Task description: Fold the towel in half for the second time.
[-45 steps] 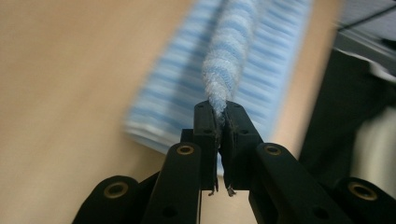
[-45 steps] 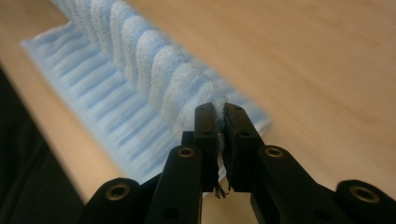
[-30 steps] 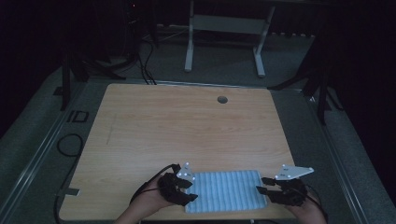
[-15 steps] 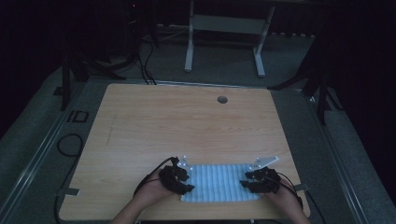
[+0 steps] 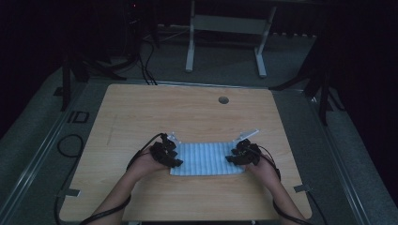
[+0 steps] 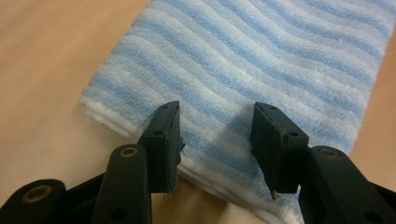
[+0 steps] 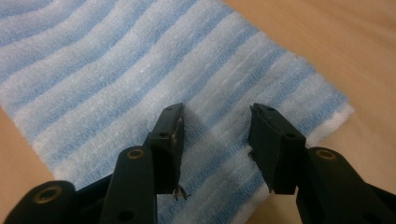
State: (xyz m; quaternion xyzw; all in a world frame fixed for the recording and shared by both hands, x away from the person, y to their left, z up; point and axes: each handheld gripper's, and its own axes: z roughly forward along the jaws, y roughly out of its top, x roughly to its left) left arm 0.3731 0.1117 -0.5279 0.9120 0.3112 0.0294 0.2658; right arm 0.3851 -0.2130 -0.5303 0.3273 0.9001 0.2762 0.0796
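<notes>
A blue-and-white striped towel lies folded and flat on the wooden table, near the edge on the person's side; the left claw is set at its left end and the right claw at its right end, both tilted down onto the cloth.

In the left gripper view the left claw stands partly open over the towel, just inside its near folded edge, with nothing pinched between the jaws; in the right gripper view the right claw stands likewise part-open above the towel, close to the corner, and its jaws have just been opening, with only the flat cloth beneath them and none gathered between.

The step in hand is judged to be the taking of the two ends for a further fold or a lift; it is done well if each claw is lowered until the lower tips slide under the edge, so that all layers are caught and not the top layer alone; the folded edge seen in the left gripper view shows more than one thickness, and a shallow bite is likely to peel them apart.

The two grips are best placed at matching spots on the two ends, so that the towel rises level and the stripes stay square; both claws are to be closed firmly before any pull is made; a skewed fold is the likely result otherwise.
</notes>
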